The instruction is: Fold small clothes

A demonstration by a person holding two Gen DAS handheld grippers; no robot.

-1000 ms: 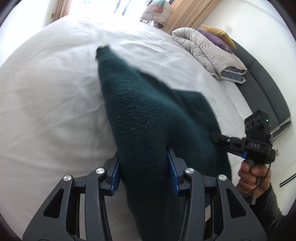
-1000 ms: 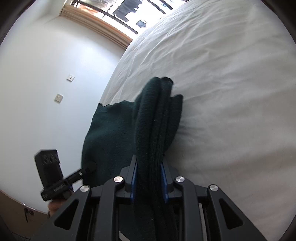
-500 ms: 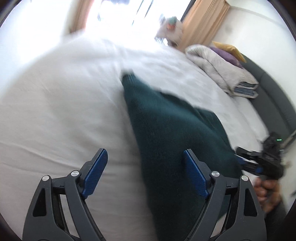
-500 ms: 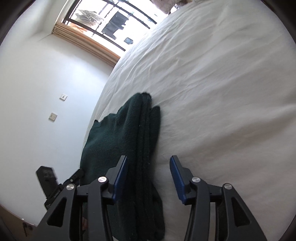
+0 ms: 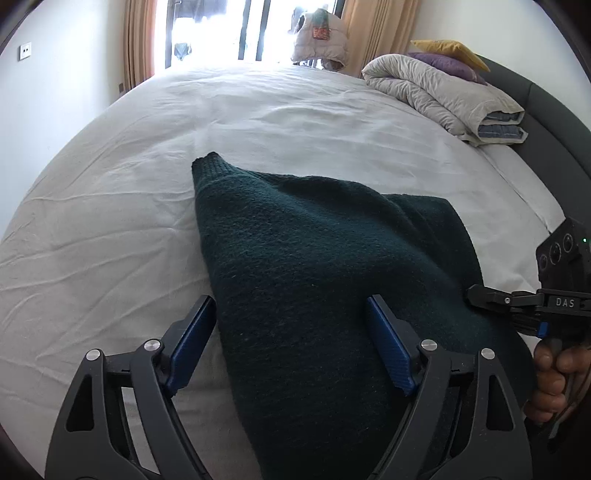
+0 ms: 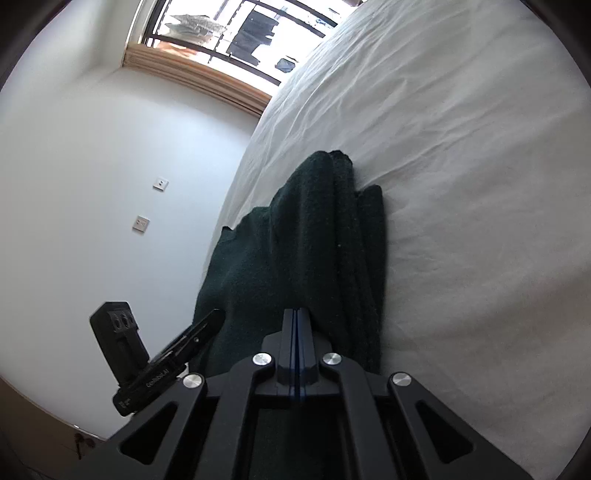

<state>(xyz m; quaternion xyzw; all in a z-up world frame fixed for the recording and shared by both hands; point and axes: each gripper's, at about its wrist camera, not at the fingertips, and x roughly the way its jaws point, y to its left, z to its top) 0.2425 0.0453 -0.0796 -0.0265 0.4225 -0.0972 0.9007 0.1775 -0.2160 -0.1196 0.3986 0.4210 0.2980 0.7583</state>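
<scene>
Change since earlier: both hand-held grippers had let go of the dark green sweater (image 5: 314, 266); a second before, each was clamped on a fold of it.
Left hand-held gripper (image 5: 291, 332): jaws had just been opening and stood wide apart, blue pads (image 5: 194, 339) clear of the knit, with the near end of the sweater lying between them.
Right hand-held gripper (image 6: 296, 325): jaws had just been closing and were pressed together, blue pads meeting with nothing between them, just above the sweater's near edge.
Sweater: folded into a long strip, flat on the white bed (image 5: 129, 206), its ribbed end pointing toward the window (image 5: 221, 29).
Person: a hand (image 5: 554, 384) gripped the right tool's handle.
Background: a rolled duvet (image 5: 439, 92) with pillows lay by the dark headboard (image 5: 554, 140).
</scene>
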